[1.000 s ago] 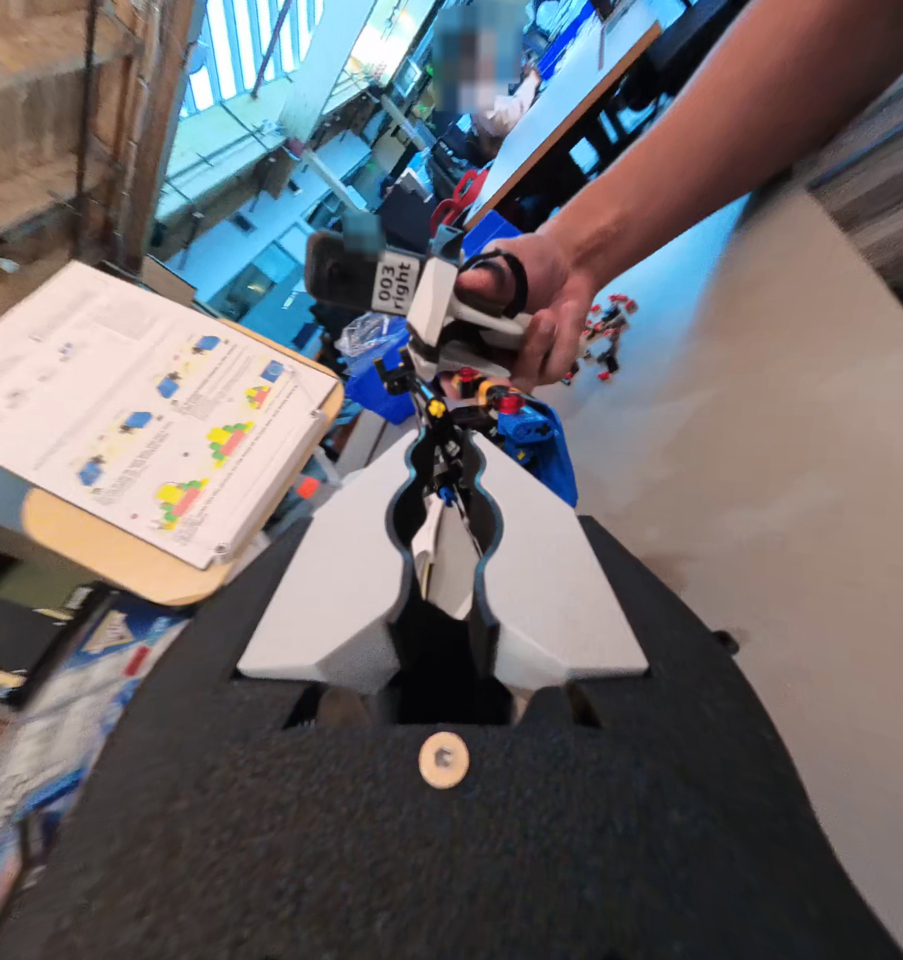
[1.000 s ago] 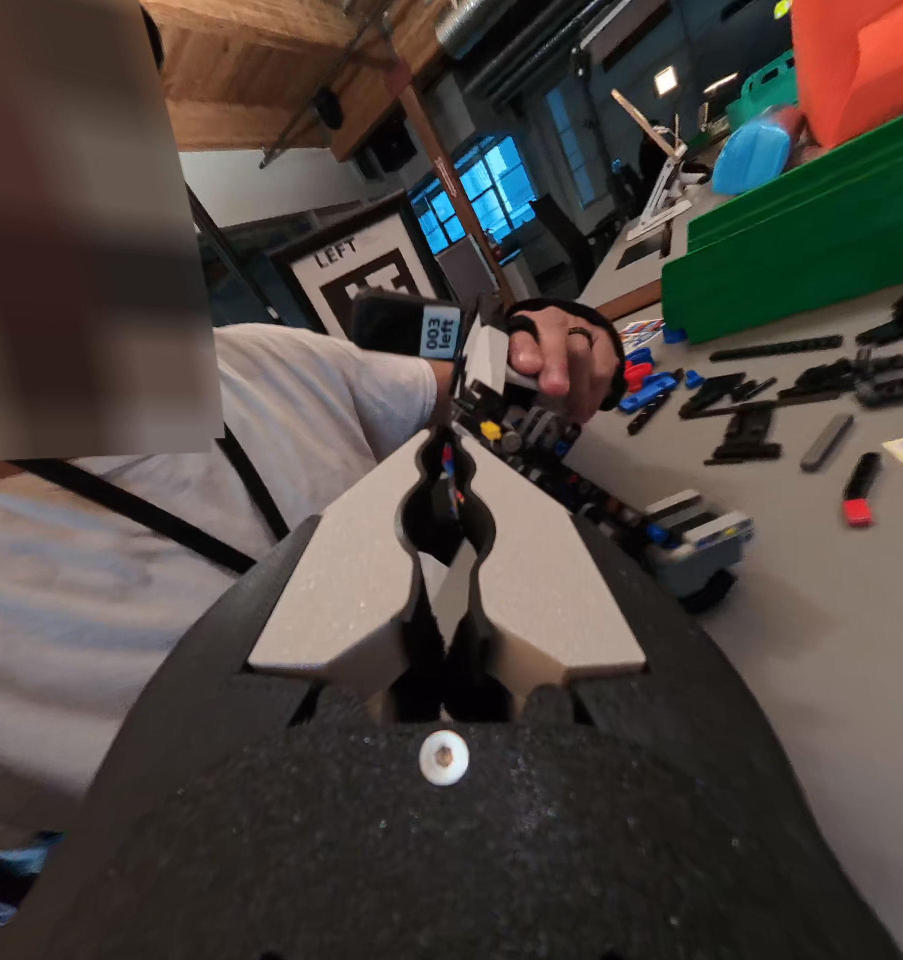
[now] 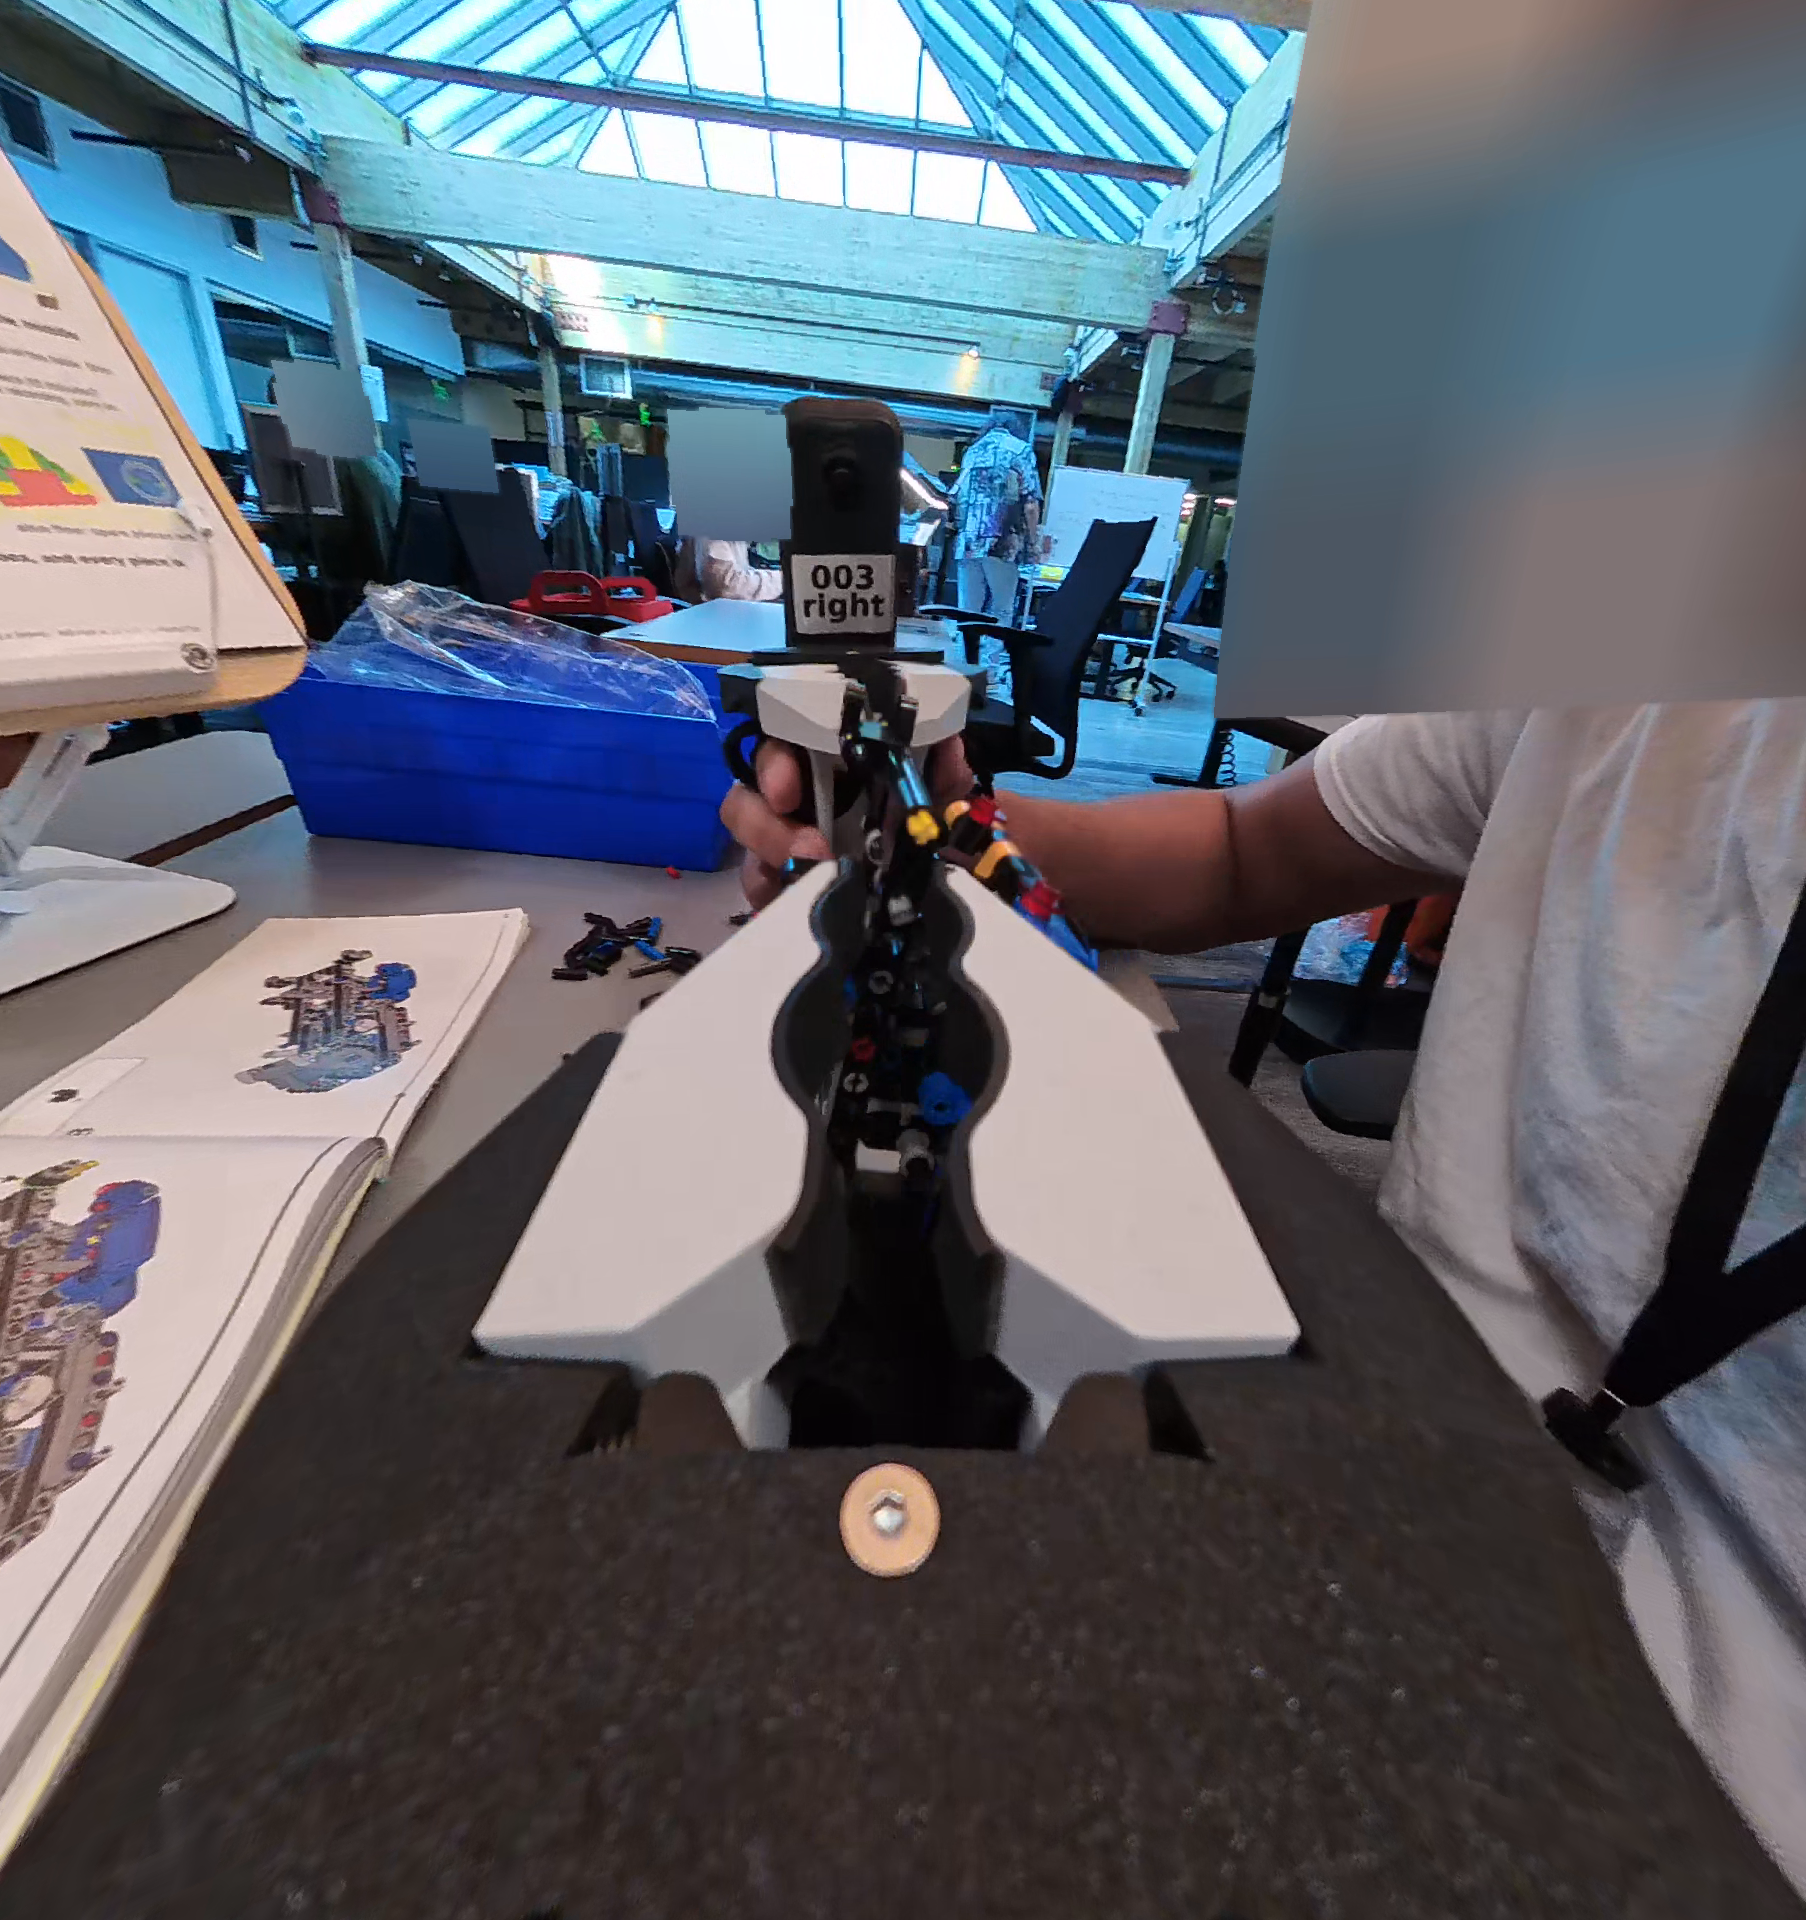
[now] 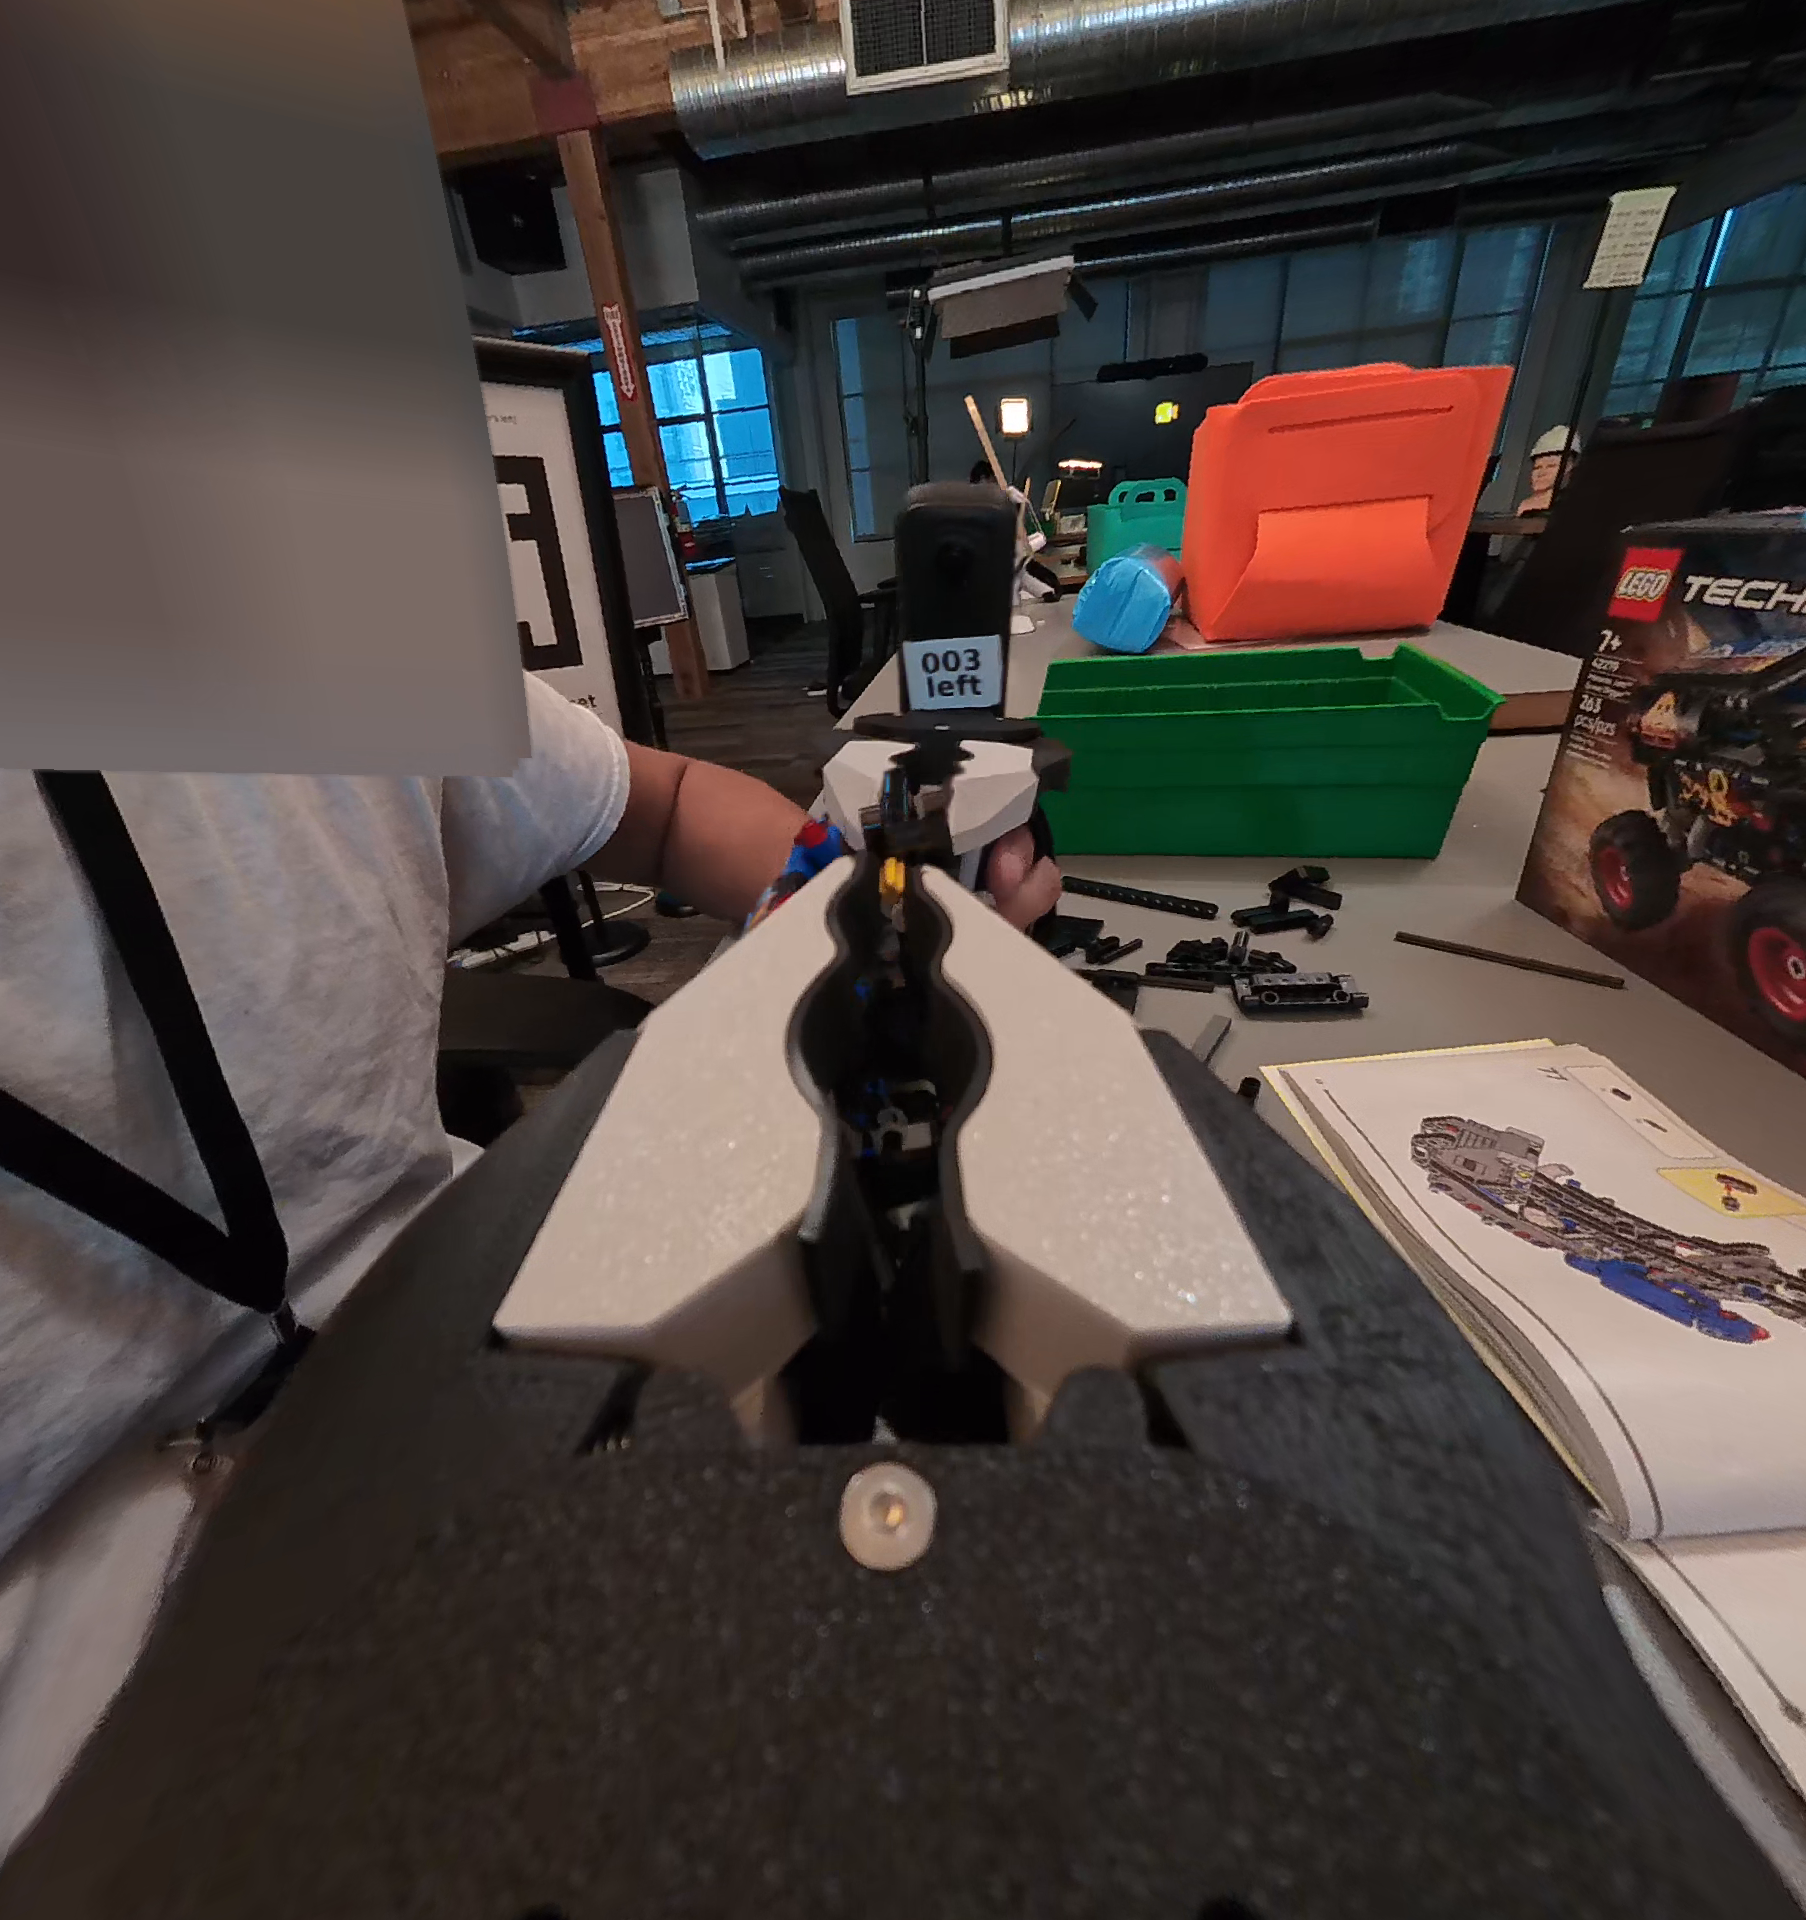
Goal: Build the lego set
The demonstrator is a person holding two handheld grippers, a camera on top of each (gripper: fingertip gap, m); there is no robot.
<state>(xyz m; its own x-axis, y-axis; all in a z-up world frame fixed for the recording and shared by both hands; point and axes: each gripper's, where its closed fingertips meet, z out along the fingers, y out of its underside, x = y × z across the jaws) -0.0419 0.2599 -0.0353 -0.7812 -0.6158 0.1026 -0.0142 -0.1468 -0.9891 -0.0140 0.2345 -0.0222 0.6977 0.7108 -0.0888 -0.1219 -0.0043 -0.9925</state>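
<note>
Left wrist view shows the long, dark, half-built lego chassis [image 3: 894, 997], studded with blue, red and yellow pins, held in the air above the grey bench [image 3: 379, 883] and spanning from the left tool [image 3: 888, 914] to the right tool [image 3: 863, 717] opposite. Both tools are narrowed onto it, one at each end, so the model hangs between two grips with nothing beneath.

The largest risk, as a judgement, is the whole chassis bending or pulling apart: if the two hands twist or drift unequally, the pinned beams could separate mid-span. A lesser risk is one end slipping from smooth fingers, letting the frame swing and drop onto the open white instruction booklet [image 3: 379, 1039] or the bench. Least, a small yellow pin [image 3: 920, 826] near the far tool could pop loose and roll among the scattered black lego pieces [image 4: 1283, 987].

The tools face each other head-on, roughly level. The person's right hand [image 3: 774, 821] wraps its handle with the forearm stretched out from the body; the left hand [image 4: 1018, 873] does likewise in the right wrist view.
</note>
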